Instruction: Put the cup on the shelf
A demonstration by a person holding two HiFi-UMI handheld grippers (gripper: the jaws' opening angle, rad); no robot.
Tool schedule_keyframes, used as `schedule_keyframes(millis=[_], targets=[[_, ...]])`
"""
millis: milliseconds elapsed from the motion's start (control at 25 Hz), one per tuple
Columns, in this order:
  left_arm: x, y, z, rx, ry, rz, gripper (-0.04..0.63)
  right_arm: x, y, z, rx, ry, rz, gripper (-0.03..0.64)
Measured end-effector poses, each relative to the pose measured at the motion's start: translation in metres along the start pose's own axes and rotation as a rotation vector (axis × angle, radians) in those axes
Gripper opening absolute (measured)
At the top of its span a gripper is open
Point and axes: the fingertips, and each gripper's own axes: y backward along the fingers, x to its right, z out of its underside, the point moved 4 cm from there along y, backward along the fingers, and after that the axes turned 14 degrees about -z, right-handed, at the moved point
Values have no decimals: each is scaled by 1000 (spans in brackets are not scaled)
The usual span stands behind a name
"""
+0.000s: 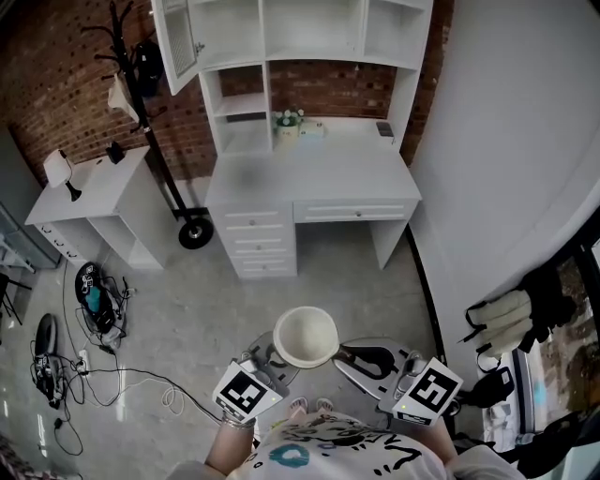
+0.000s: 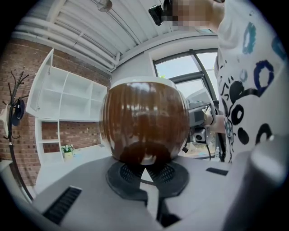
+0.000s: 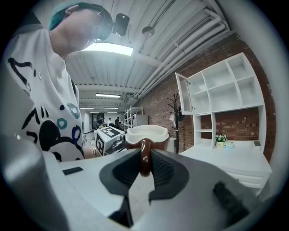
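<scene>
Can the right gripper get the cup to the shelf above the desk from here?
Probably not yet. The right gripper holds the cup by its handle, but the shelf stands across the floor; nothing seems to block walking closer.

Glossy brown cup [image 1: 305,337], cream inside, upright near me, handle in my right tongs [image 1: 352,355]; white shelf [image 1: 309,33] far off.

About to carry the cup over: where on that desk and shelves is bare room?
The desktop is bare across its front and left; the left cubby shelf and upper compartments look empty. Its back edge is occupied: flower pot and small box mid-back, dark item back right.
</scene>
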Motion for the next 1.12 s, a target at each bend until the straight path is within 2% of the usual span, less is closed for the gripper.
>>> schedule_keyframes(millis=[440, 1120], targets=[[-27, 23, 8, -11, -2, -38, 15, 0, -34, -4, 12, -2, -50, 64], [-78, 50, 24, -14, 34, -105, 15, 13, -95, -10, -2, -2, -105, 64]])
